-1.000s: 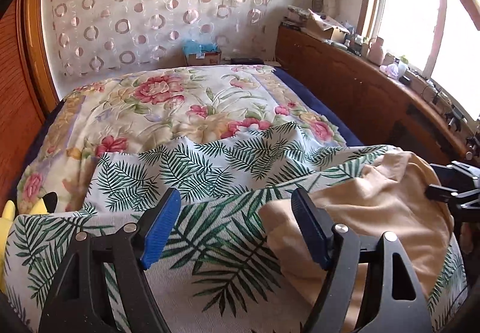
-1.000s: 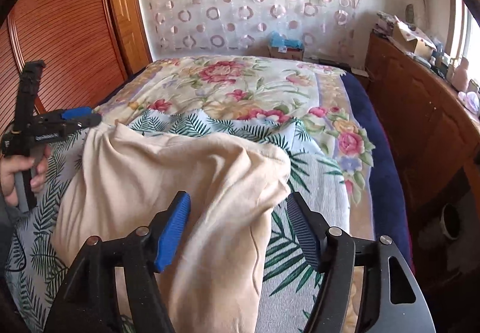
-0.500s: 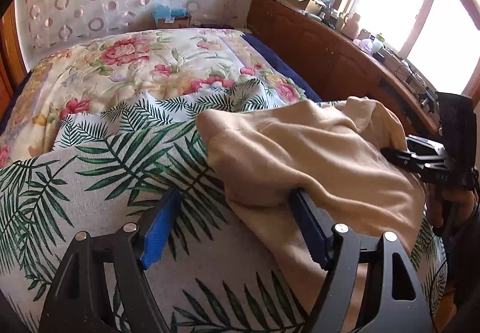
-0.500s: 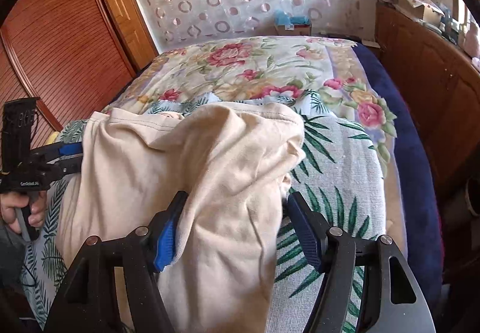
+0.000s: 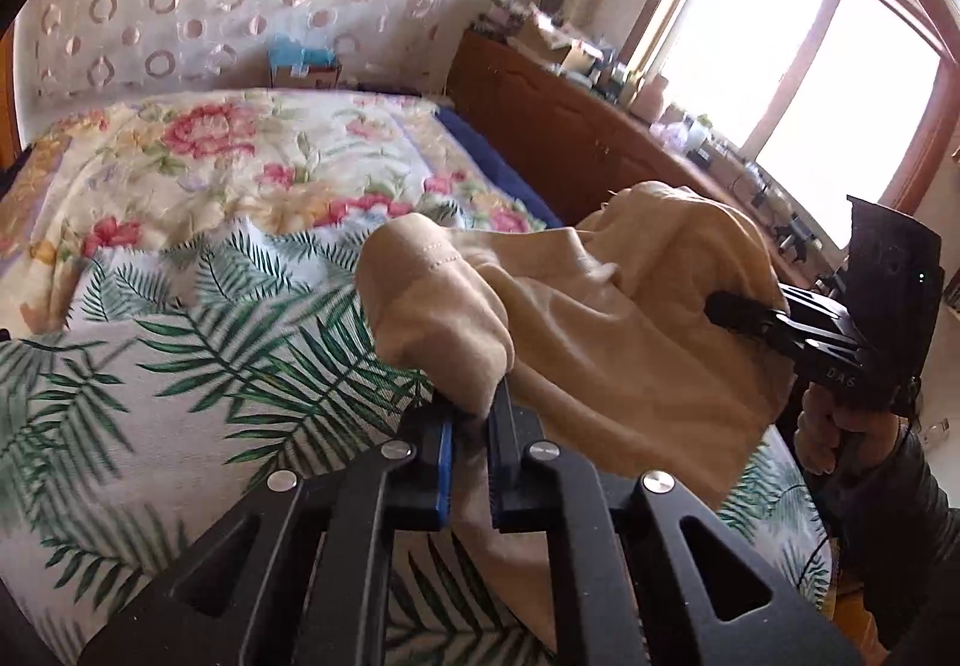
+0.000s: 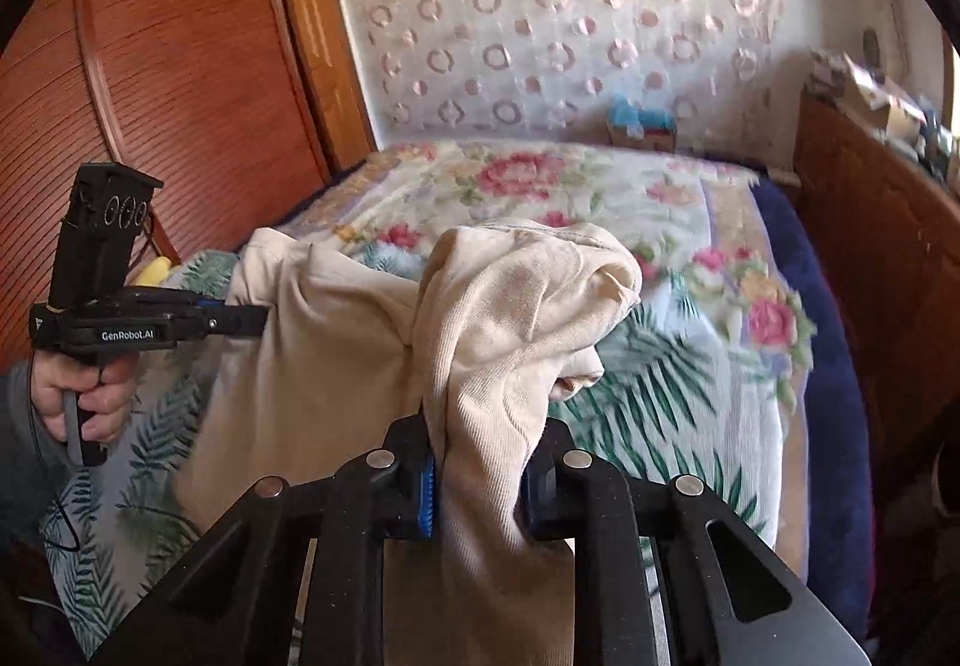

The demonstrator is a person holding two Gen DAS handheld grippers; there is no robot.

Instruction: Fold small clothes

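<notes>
While the left gripper (image 5: 468, 462) and right gripper (image 6: 480, 486) each pinch bunched cloth between closed fingers, the beige garment (image 6: 336, 342) hangs lifted between them above the palm-print sheet (image 5: 180, 366) on the bed (image 6: 600, 186).

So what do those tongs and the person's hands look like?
Both tongs, left and right, are black plastic with blue ribbed pads and silver bolts. White lettering on the left one reads "GenRobot.AI". The bare left hand shows a grey sleeve; the right hand, a dark one.
</notes>
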